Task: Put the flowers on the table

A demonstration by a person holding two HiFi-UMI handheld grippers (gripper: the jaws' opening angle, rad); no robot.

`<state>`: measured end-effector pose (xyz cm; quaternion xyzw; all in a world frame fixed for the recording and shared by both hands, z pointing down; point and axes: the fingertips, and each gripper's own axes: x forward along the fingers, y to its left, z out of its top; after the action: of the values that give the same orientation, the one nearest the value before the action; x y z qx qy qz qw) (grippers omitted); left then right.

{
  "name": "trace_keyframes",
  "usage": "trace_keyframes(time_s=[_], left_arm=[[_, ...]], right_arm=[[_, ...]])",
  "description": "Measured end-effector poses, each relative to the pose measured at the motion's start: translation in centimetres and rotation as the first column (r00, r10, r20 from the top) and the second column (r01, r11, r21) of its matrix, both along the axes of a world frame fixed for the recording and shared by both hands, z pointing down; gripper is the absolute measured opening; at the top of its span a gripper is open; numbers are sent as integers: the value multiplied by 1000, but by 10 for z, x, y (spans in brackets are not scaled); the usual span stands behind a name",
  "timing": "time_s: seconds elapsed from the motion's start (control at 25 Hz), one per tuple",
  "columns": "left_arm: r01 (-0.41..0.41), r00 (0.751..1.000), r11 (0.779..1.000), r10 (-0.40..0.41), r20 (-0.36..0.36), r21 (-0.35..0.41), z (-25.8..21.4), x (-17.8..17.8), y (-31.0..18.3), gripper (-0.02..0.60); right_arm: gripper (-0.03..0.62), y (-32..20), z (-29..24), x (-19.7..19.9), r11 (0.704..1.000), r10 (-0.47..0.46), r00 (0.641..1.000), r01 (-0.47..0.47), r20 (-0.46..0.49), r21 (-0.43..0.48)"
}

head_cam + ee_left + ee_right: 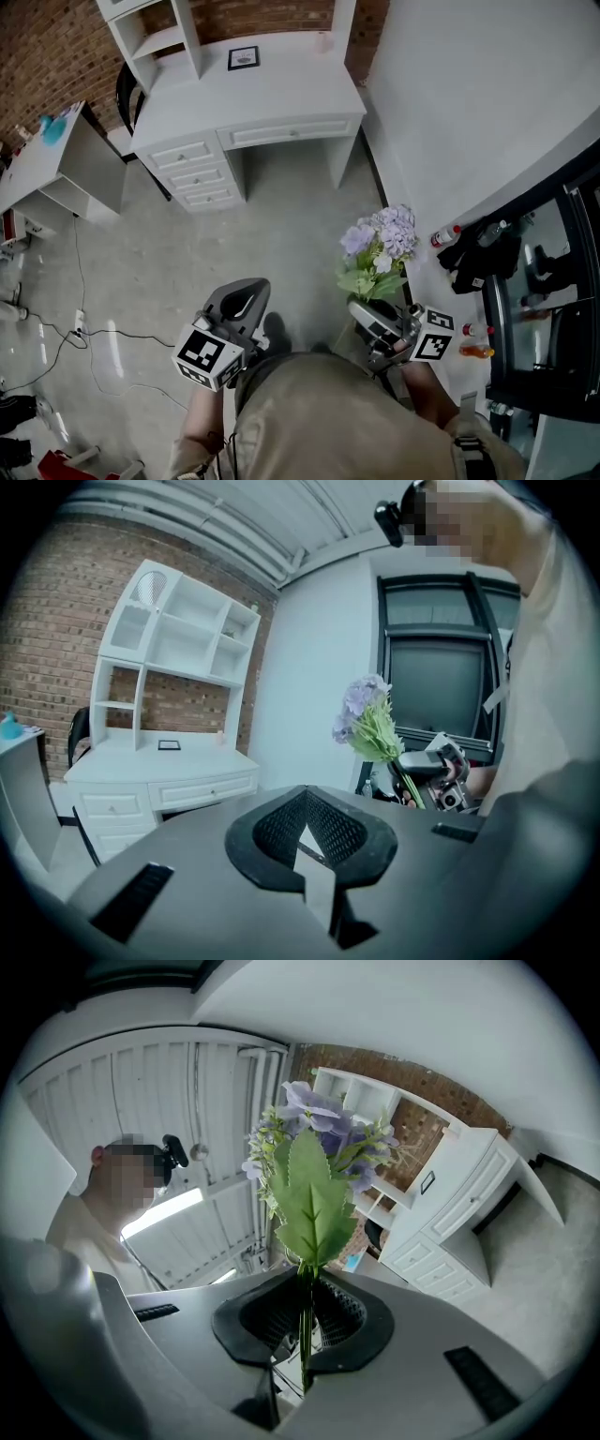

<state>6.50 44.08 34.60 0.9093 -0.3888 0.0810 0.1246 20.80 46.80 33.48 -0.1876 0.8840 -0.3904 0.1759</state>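
A bunch of purple flowers (380,242) with green leaves stands up from my right gripper (370,314), which is shut on the thin green stem. In the right gripper view the stem runs down between the pads and a big leaf and the blooms (314,1166) fill the middle. My left gripper (246,292) is held low at the left, shut, with nothing in it. From the left gripper view I see the flowers (367,714) and the right gripper (427,766) to the right. The white desk (272,94) with a hutch stands ahead across the floor, and a small framed picture (244,57) lies on it.
A grey cabinet (66,159) stands at the left, and cables (84,328) trail over the floor near it. By the white wall at the right lie bottles (445,236) and dark things beside a black frame (553,309). A dark chair (125,94) shows behind the desk.
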Motion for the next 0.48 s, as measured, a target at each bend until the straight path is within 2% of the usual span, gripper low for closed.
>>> trace_keyframes(time_s=[0.16,0.48], left_arm=[[-8,1000,1000,8,-21,-13,2,-30,-36,11],[-3,999,1000,3,-49,-3,5,-63,-64,11]], right_arm=[[44,-35,-2,-30,1000,12,1000,-13,-26,-2],[44,-65,-6,-63,1000,-2,998,3,-55,14]])
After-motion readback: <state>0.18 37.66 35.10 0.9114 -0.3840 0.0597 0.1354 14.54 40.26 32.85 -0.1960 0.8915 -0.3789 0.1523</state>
